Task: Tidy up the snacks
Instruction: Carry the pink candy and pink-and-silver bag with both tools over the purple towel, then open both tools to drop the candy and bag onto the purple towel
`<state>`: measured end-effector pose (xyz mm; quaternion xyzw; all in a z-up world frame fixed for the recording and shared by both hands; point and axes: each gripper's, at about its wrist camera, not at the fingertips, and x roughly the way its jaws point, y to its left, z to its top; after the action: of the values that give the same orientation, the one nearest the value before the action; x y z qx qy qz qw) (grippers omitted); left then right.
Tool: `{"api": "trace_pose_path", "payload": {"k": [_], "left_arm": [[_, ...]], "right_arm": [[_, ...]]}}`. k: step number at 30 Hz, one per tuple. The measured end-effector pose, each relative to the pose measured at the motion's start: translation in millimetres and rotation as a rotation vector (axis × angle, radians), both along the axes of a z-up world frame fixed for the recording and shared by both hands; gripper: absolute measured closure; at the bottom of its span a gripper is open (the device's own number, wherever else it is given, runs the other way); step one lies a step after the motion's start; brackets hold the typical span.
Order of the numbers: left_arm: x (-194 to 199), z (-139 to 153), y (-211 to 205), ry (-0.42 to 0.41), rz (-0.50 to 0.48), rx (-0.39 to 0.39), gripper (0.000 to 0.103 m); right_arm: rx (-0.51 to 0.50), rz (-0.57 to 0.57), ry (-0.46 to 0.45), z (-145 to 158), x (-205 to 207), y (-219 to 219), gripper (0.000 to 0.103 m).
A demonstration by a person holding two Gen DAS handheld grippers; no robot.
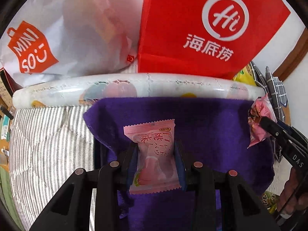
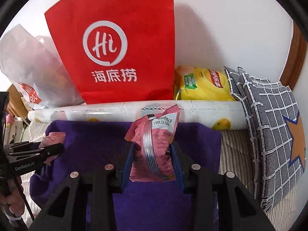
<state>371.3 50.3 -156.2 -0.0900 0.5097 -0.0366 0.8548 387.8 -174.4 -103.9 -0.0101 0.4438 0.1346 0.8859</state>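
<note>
Pink peach-print snack packet pinched lengthwise between left gripper fingers.

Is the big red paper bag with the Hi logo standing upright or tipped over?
Upright. The red paper bag stands on its flat base behind the white rolled mat, logo right way up; it leans slightly.

Home: striped bedding, shopping bags

The red paper bag with the white Hi logo blocks most of the crinkly white Miniso bag, and its top runs out of frame. The yellow chip bag is half tucked behind the grey grid-patterned cushion; small print unreadable.
</note>
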Motion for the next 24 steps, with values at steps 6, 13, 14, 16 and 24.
{"api": "trace_pose_path", "payload": {"k": [6,13,14,16,24], "left_arm": [[0,-5,-4,0.010,-0.007,0.011,0.067],[4,-14,-8,0.037,-0.008,0.019,0.067],[4,-15,-8,0.038,-0.009,0.020,0.067],[4,-15,-8,0.041,-0.011,0.023,0.067],[5,-23,-14,0.078,-0.020,0.037,0.067]], "right_arm": [[-0.025,-0.007,0.016,-6,2,-5,0.067],[-0.037,-0.015,0.042,-13,6,-7,0.067],[-0.039,-0.013,0.045,-13,6,-7,0.067],[-0.043,-0.010,0.051,-14,7,-6,0.067],[-0.063,-0.007,0.067,-17,8,-4,0.067]]}}
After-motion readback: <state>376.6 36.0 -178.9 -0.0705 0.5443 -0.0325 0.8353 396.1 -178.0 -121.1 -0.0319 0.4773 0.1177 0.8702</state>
